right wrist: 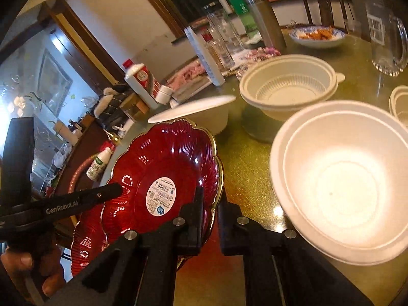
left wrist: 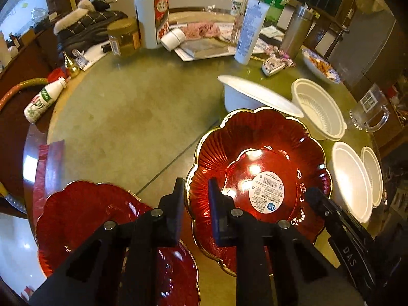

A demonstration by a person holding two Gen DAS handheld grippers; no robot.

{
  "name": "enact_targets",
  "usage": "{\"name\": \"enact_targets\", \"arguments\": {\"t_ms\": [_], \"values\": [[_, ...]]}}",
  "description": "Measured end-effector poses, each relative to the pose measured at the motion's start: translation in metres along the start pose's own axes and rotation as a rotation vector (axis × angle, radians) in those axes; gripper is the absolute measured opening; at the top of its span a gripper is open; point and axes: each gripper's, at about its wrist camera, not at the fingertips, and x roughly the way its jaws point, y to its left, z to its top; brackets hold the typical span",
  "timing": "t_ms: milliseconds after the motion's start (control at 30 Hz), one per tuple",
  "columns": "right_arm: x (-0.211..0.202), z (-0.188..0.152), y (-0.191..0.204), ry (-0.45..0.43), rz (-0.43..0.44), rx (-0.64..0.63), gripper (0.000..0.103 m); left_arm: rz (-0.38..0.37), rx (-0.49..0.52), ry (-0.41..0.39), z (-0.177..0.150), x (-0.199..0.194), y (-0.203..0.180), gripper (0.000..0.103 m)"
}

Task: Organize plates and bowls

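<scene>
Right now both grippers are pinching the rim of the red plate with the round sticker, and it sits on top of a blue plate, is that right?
Not quite. The left gripper and right gripper do pinch the red plate, but the plate underneath is red too, not blue. The left wrist view shows it.

white liquor bottle (left wrist: 153,15) upright | green soda bottle (right wrist: 241,5) upright | small milk bottle (left wrist: 43,99) lying | glass pitcher (right wrist: 387,30) upright

Home dining room: cluttered round table (left wrist: 127,117).
</scene>
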Motion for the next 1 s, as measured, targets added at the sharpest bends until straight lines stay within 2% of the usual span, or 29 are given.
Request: {"name": "enact_targets", "arguments": {"t_ms": [200,733,1000], "values": [[-0.014,0.001,0.009,-0.051,0.025,-0.028,0.009,0.006,-0.007,-0.068,-0.014,-0.024,0.001,0.015],[-0.022,-0.016,0.044,-0.060,0.101,-0.154,0.009,0.016,-0.130,-0.174,-0.060,-0.055,0.034,0.015],[-0.030,-0.029,0.071,-0.075,0.094,-0.245,0.009,0.021,-0.184,-0.205,-0.083,-0.063,0.052,0.015]]}}
